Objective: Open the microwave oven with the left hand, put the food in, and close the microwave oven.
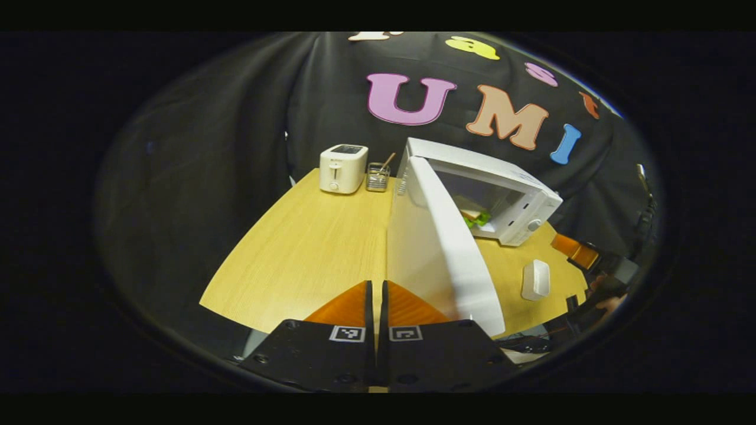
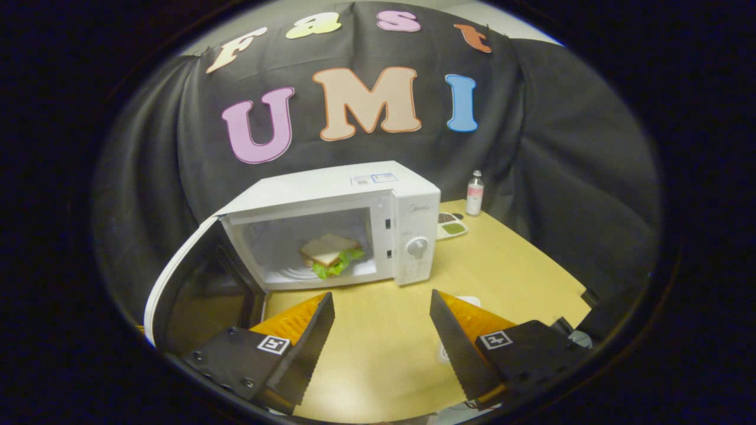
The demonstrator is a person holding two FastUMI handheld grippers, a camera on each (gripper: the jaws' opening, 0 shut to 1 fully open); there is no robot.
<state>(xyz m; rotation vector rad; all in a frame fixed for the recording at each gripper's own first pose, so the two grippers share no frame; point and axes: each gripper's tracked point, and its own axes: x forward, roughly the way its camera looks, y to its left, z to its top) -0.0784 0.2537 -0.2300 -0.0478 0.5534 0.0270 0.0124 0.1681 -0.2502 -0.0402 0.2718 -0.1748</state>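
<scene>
Right gripper view: right gripper (image 2: 382, 321) jaws spread, empty; left gripper (image 1: 376, 295) jaws pressed together.

Wooden table (image 1: 307, 248), light grain, rounded front edge. At its far end a white toaster (image 1: 342, 168) stands upright, slot on top, lever and knob on its near face. Just beside the toaster, apart from it, a clear square holder (image 1: 377, 177) with a thin brown stick leaning out. A small white rectangular object (image 1: 535, 279) lies flat near the table's other edge. In the right gripper view, a small clear bottle (image 2: 474, 193) with pale label stands upright at the far edge; near it a shallow dish (image 2: 451, 227) with green and dark contents
</scene>
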